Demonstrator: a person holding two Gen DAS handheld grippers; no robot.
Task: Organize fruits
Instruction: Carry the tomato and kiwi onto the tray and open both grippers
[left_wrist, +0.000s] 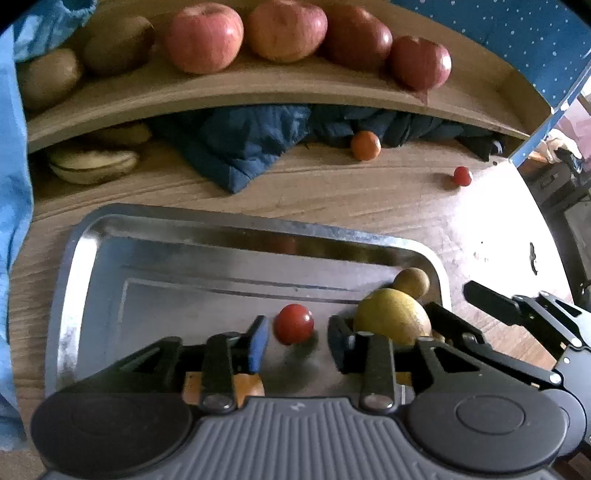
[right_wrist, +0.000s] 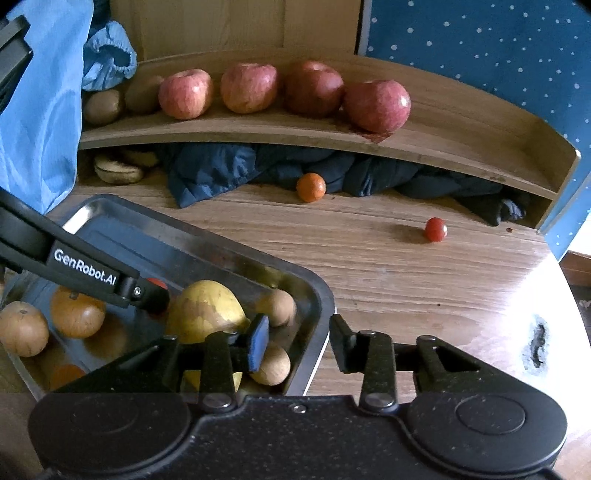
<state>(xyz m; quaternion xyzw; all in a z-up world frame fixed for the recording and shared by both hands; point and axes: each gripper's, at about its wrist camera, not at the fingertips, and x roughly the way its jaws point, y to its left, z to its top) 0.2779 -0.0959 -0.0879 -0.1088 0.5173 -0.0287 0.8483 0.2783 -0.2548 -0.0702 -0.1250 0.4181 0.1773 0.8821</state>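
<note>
— What is lying in the metal tray (right_wrist: 314, 291)?
— A yellow pear (right_wrist: 205, 312), brown round fruits and oranges are sitting there; the right gripper (right_wrist: 297, 341) is hovering with fingers apart over its corner.
— And on the tabletop (right_wrist: 406, 280)?
— A small orange (right_wrist: 311, 187) and a cherry tomato (right_wrist: 435, 229) are lying well apart.

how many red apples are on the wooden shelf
4. The red apples sit in a row on the upper wooden shelf: leftmost, second, third, rightmost near the shelf's front edge. Brown kiwis lie left of them; none seem hidden.
</note>
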